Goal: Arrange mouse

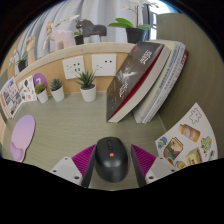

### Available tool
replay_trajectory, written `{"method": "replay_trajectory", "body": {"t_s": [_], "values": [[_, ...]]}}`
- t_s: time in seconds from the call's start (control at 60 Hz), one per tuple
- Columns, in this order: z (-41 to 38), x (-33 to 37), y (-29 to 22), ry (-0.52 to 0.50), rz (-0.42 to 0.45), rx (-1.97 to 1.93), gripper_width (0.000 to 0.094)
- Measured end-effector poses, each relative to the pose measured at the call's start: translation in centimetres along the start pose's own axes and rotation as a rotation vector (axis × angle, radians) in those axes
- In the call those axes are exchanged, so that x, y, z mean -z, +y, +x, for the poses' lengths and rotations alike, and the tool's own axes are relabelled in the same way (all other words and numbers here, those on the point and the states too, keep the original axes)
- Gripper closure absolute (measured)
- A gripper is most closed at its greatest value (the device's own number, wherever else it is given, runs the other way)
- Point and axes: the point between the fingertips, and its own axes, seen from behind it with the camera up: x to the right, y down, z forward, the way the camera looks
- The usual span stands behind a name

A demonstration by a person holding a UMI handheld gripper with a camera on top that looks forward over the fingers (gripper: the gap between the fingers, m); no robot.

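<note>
A black mouse point(112, 158) with an orange mark on its back lies on the grey-green desk point(60, 125), between my gripper's point(113, 148) two fingers. The magenta pads point(84, 160) touch its left and right sides near its front. The mouse's rear end is hidden below. A lilac mouse pad with a wrist rest point(22, 135) lies on the desk, well off to the left of the fingers.
A stack of books point(140, 80) leans beyond the mouse to the right. Small potted plants point(87, 85) point(57, 90) stand at the back wall under wall sockets point(75, 67). An illustrated booklet point(185, 140) lies to the right, another point(12, 97) stands at the left.
</note>
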Motion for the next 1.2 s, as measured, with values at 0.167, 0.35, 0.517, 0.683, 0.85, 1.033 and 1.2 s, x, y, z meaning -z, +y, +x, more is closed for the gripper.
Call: {"method": "replay_trajectory", "body": {"t_s": [0.167, 0.35, 0.517, 0.683, 0.85, 1.033, 1.2], "values": [[0.0, -0.5, -0.1, 0.004, -0.015, -0.042, 0.0355], [-0.3, -0.4, -0.1, 0.020, -0.005, -0.044, 0.0451], [-0.3, -0.5, 0.2, 0.034, -0.037, -0.017, 0.0571], [-0.4, 0.1, -0.5, 0.077, -0.126, -0.045, 0.0591], [-4.9, 7.9, -10.9, 0.128, 0.067, -0.059, 0.0591], [-17.4, 15.9, -19.5, 0.063, 0.254, -0.048, 0.0593], [-29.0, 14.2, -18.5, -0.009, 0.234, -0.007, 0.0593]]}}
